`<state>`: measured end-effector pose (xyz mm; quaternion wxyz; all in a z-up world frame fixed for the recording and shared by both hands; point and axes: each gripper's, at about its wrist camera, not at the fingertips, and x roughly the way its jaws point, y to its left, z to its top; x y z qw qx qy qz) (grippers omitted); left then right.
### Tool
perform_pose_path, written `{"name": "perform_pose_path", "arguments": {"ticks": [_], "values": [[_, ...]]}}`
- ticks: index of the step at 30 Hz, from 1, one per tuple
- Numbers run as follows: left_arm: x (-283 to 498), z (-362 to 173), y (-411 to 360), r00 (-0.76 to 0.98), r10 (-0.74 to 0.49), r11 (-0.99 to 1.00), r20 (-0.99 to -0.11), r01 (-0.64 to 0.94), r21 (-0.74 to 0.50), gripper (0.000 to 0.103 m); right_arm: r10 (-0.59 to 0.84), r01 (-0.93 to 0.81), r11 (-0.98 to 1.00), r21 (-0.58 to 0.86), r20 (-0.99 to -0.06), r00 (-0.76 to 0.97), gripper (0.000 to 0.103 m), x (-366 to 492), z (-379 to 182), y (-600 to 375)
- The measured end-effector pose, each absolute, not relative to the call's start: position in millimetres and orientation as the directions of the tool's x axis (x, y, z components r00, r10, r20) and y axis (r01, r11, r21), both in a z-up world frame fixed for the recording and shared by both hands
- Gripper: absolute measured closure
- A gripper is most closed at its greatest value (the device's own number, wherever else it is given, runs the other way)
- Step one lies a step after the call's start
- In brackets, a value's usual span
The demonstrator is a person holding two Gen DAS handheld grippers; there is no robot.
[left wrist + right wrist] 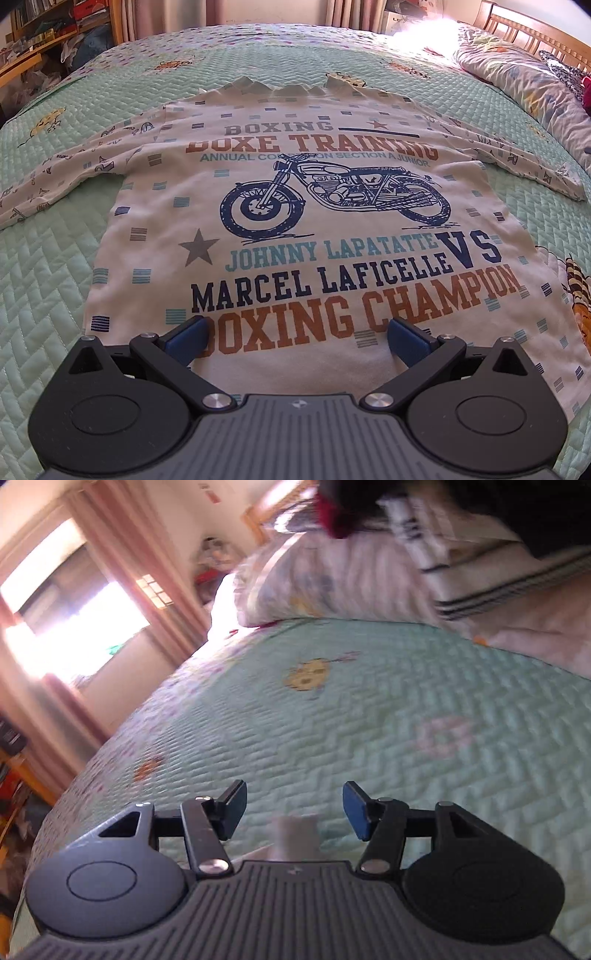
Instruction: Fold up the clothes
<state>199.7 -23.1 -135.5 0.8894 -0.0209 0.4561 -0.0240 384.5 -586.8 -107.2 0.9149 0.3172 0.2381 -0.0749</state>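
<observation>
A: On the bed, through the left wrist camera, the T-shirt [295, 206] lies flat and face up on the green quilt [48, 280], both sleeves spread. The left gripper [297, 332] hangs over its lower hem, fingers released, nothing between them.

B: Risk there?

A: I'd say closing on one layer only, or catching the quilt with it, would drag the shirt askew. It's white, with a blue motorcycle and orange and navy lettering; the far neck edge looks rumpled.

B: And the right wrist view?

A: Blurred. The right gripper [294, 808] is released too, empty, over bare quilt [369, 720]. A pale scrap shows below it, perhaps the shirt; I cannot tell. Reaching blind from there could miss the hem.
</observation>
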Motion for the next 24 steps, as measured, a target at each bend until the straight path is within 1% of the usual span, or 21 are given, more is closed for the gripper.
{"name": "perform_pose_path", "arguments": {"ticks": [1, 2, 3, 5, 6, 7, 8, 9, 10, 11, 12, 14, 15, 16, 18, 19, 21, 24], "values": [[200.0, -135.4, -23.6, 0.581, -0.059, 0.998, -0.812, 0.022, -0.057, 0.001, 0.100, 0.207, 0.796, 0.568, -0.461, 0.882, 0.037, 390.7, -105.7, -571.6], [200.5, -135.4, -24.3, 0.579, -0.055, 0.998, -0.813, 0.020, -0.053, 0.001, 0.217, 0.127, 0.775, 0.619, -0.450, 0.866, 0.031, 400.2, -108.7, -558.3], [200.9, -135.5, -24.9, 0.578, -0.051, 0.999, -0.814, 0.019, -0.049, 0.001, 0.334, 0.051, 0.740, 0.670, -0.433, 0.837, 0.031, 410.0, -112.1, -545.1], [201.4, -135.7, -25.8, 0.576, -0.045, 0.999, -0.816, 0.017, -0.043, 0.001, 0.431, 0.046, 0.689, 0.723, -0.460, 0.776, 0.031, 425.1, -129.7, -531.2], [201.8, -135.8, -26.2, 0.575, -0.043, 0.999, -0.817, 0.016, -0.041, 0.000, 0.444, 0.076, 0.672, 0.737, -0.483, 0.755, 0.031, 430.8, -141.6, -530.8], [201.9, -135.9, -26.2, 0.574, -0.043, 0.999, -0.818, 0.016, -0.041, 0.000, 0.414, 0.140, 0.664, 0.734, -0.518, 0.749, 0.031, 431.6, -154.3, -535.7], [201.9, -135.8, -25.8, 0.574, -0.043, 0.999, -0.818, 0.015, -0.042, 0.000, 0.384, 0.198, 0.635, 0.747, -0.527, 0.758, 0.048, 426.9, -166.5, -545.4], [201.8, -135.8, -25.4, 0.574, -0.045, 0.999, -0.818, 0.015, -0.044, 0.000, 0.374, 0.232, 0.576, 0.784, -0.505, 0.778, 0.071, 419.0, -177.0, -559.2], [201.6, -135.9, -25.0, 0.575, -0.047, 0.999, -0.817, 0.017, -0.046, 0.001, 0.339, 0.271, 0.549, 0.791, -0.507, 0.792, 0.080, 409.3, -181.0, -571.1], [201.0, -136.1, -24.6, 0.577, -0.049, 0.999, -0.815, 0.018, -0.047, 0.001, 0.301, 0.310, 0.522, 0.794, -0.512, 0.804, 0.087, 399.4, -184.5, -582.8], [200.3, -136.2, -24.6, 0.580, -0.049, 0.999, -0.813, 0.018, -0.048, 0.001, 0.250, 0.335, 0.526, 0.782, -0.519, 0.817, 0.087, 386.8, -181.7, -591.7], [199.5, -136.5, -25.3, 0.584, -0.046, 0.999, -0.810, 0.017, -0.045, 0.001, 0.172, 0.366, 0.566, 0.739, -0.540, 0.824, 0.085, 366.8, -168.4, -597.9], [199.2, -136.7, -25.7, 0.587, -0.044, 0.999, -0.809, 0.015, -0.043, 0.000, 0.132, 0.381, 0.585, 0.716, -0.548, 0.826, 0.080, 356.9, -161.6, -600.8], [198.9, -136.9, -25.9, 0.590, -0.042, 0.999, -0.806, 0.013, -0.043, 0.000, 0.082, 0.396, 0.614, 0.683, -0.554, 0.828, 0.072, 350.4, -151.7, -599.4], [197.4, -137.4, -25.7, 0.599, -0.043, 0.999, -0.800, 0.012, -0.044, 0.000, 0.034, 0.358, 0.688, 0.631, -0.521, 0.853, 0.028, 345.2, -132.2, -589.2], [196.3, -137.7, -25.4, 0.604, -0.044, 0.999, -0.796, 0.014, -0.045, 0.000, 0.013, 0.338, 0.724, 0.602, -0.501, 0.865, 0.024, 342.8, -122.4, -584.0], [193.5, -138.3, -24.6, 0.616, -0.049, 0.999, -0.786, 0.019, -0.048, 0.001, 0.053, 0.260, 0.764, 0.591, -0.459, 0.887, 0.024, 349.2, -110.1, -571.2], [191.3, -138.7, -23.9, 0.625, -0.055, 0.998, -0.778, 0.024, -0.052, 0.001, 0.203, 0.146, 0.734, 0.664, -0.419, 0.885, 0.024, 371.2, -109.9, -555.2]]}}
